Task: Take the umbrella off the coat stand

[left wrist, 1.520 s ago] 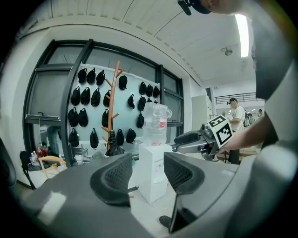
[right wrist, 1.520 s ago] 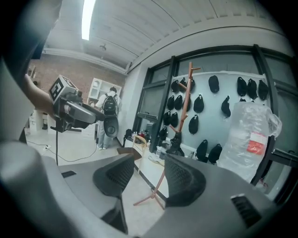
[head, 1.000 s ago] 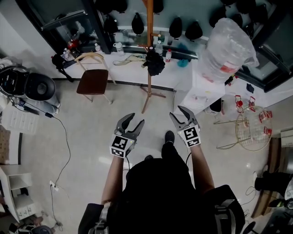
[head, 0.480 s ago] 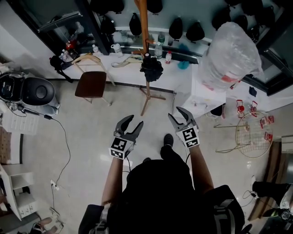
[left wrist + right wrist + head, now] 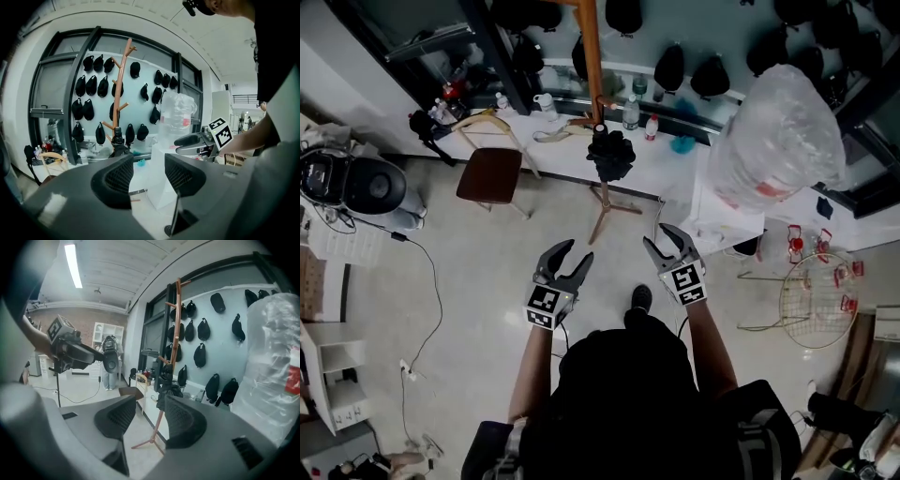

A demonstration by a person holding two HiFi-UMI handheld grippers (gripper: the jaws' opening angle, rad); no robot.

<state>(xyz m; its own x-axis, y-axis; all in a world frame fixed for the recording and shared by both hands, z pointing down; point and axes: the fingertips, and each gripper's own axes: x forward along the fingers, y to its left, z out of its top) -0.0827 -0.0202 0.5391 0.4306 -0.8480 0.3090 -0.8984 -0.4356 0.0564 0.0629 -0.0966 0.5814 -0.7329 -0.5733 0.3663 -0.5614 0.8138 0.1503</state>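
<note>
**Risk.** The coat stand (image 5: 592, 66) is a slender wooden pole on thin splayed feet. It is judged liable to tip if the umbrella (image 5: 611, 155) is drawn sideways while caught on a peg (how it is attached cannot be made out). In that event the bottles (image 5: 630, 112) on the white ledge (image 5: 567, 155) directly behind could be knocked over. A grip taken only on the loose black folds is also expected to slip.

**Position.** The umbrella, folded and black, is hung on the lower half of the stand, well apart from both grippers. In the head view it is placed at about 1 o'clock from the left gripper (image 5: 575, 251) and 11 o'clock from the right gripper (image 5: 661, 236). In the right gripper view it is seen far off, just above the gap between the jaws.

**Gripper state.** Both pairs of jaws are held apart, and nothing is found between them.
</note>
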